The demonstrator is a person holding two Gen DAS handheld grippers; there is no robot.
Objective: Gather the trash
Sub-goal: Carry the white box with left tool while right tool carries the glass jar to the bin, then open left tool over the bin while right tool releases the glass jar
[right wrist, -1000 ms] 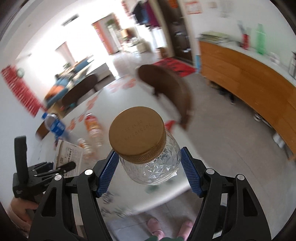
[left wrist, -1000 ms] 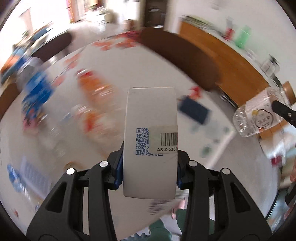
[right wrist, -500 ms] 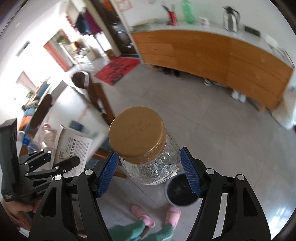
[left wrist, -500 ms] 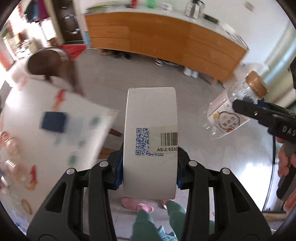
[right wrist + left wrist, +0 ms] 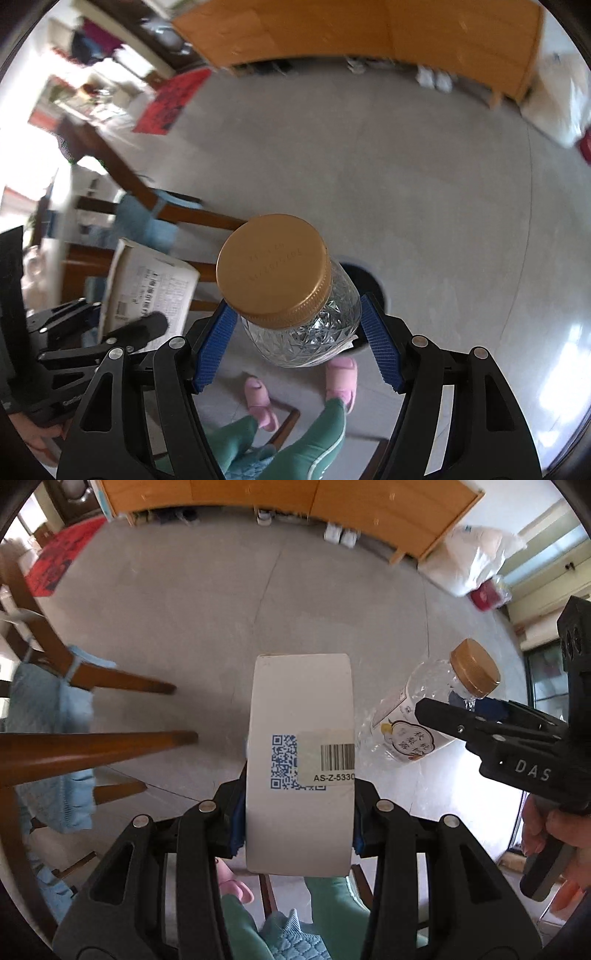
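My left gripper (image 5: 299,823) has its jaws clamped on a white cardboard box w/ QR code & barcode sticker (image 5: 301,760). My right gripper (image 5: 295,345) jaws grip a clear cut-glass jar w/ gold screw lid (image 5: 291,295). Both point down at grey floor (image 5: 424,192); round black bin (image 5: 365,284) sits right behind jar, wooden sideboard (image 5: 295,494) far off.
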